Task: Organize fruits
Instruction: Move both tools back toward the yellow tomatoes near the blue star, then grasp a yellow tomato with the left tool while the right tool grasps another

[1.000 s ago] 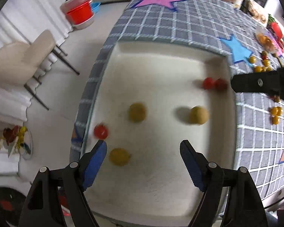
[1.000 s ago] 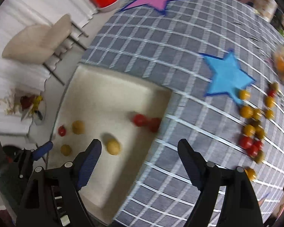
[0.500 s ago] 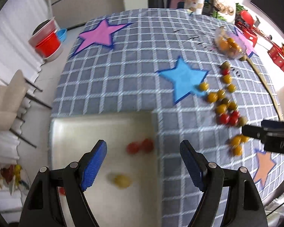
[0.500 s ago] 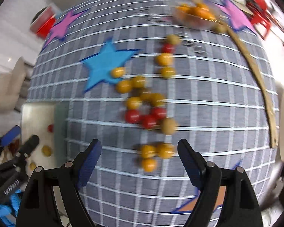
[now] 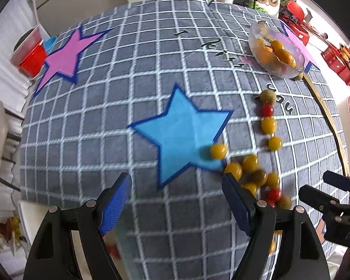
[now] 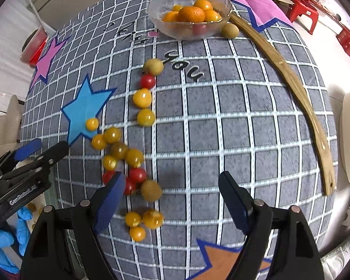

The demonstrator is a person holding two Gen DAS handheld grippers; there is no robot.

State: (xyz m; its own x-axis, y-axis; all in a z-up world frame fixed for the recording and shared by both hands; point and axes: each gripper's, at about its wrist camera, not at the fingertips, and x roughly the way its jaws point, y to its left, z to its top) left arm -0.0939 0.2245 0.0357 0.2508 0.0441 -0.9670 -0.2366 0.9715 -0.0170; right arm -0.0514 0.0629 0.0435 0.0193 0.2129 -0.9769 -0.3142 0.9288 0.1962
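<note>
Both tools hang over a tabletop (image 6: 233, 121) covered in grey checked cloth. The left tool (image 5: 176, 200) stands wide with nothing between its pads, above bare cloth just below a blue star (image 5: 182, 135). The right tool (image 6: 170, 198) is closing, also empty; its left pad overlaps a red tomato (image 6: 137, 175). The fruits (image 6: 121, 149), yellow, red and brown, lie scattered in a loose line beside the star. A glass bowl (image 6: 189, 11) of oranges sits at the far edge.
</note>
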